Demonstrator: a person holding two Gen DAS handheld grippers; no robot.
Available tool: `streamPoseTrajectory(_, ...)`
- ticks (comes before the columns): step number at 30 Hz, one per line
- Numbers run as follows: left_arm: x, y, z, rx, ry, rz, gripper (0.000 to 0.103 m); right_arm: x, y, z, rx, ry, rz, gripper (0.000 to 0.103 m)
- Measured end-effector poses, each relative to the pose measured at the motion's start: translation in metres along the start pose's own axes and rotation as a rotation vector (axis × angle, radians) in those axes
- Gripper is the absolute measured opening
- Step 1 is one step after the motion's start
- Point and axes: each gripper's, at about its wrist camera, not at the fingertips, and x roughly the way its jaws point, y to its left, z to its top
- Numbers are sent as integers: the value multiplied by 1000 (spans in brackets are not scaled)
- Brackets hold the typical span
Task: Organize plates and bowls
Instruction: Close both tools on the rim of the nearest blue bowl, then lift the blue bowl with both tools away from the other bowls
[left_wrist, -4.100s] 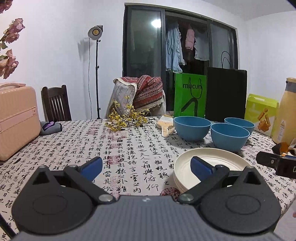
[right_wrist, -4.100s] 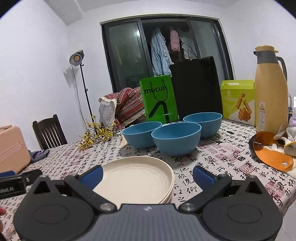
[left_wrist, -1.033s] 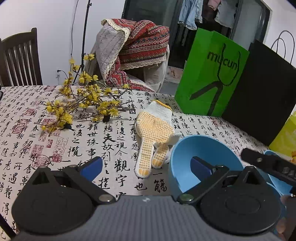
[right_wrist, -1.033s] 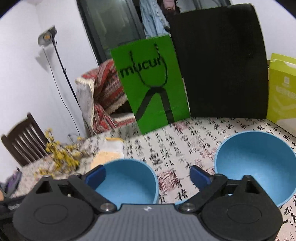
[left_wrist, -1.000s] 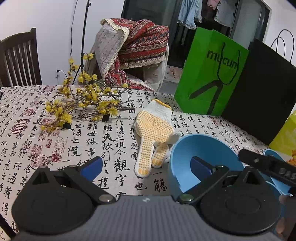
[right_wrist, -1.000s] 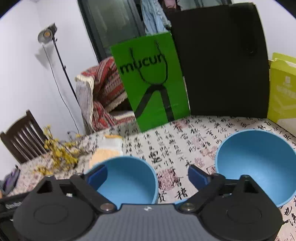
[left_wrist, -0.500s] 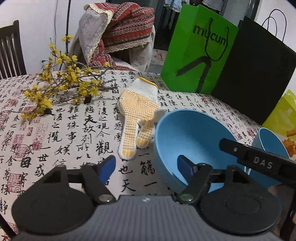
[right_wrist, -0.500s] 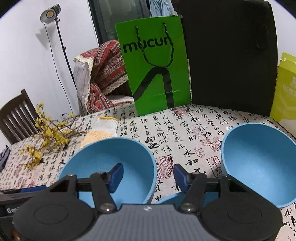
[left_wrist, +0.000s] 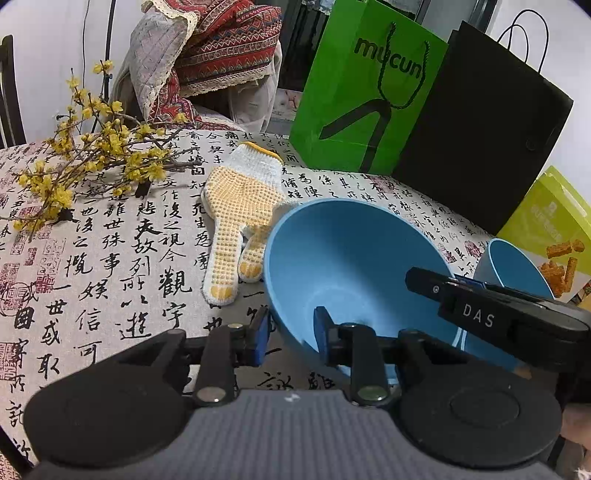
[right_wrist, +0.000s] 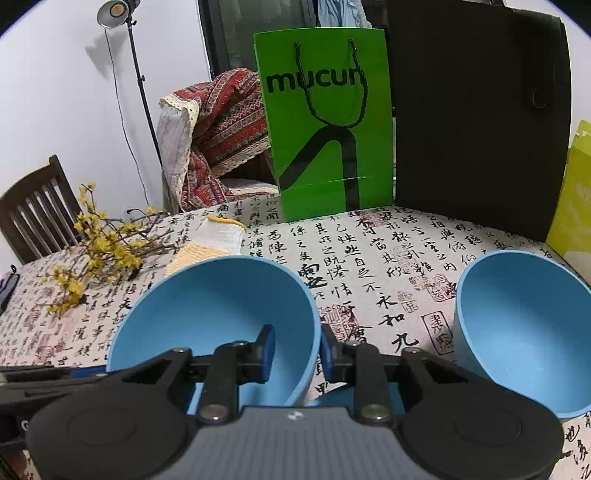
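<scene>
Left tool and right tool both straddle the rim of the same blue bowl, one on each side of it; the jaws of each have just been closing and now pinch the wall, one pad inside, one outside. The bowl sits on the tabletop (calligraphy-print cloth). Touching the bowl's far-left rim: a dotted work glove. Beyond the glove, yellow flower sprigs. Right of the bowl, a second blue bowl, apart from it. Behind the bowl stand a green paper bag and a black bag.
</scene>
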Motion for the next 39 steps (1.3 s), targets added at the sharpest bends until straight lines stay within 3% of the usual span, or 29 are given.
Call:
streamPoseTrajectory(9, 0, 3, 1, -12, -4, 37, 22, -1, 1, -1, -11, -6, -4, 11)
streamPoseTrajectory(39, -37, -3, 9, 3, -119, 119, 22, -23, 21, -1, -69, -89, 20, 11)
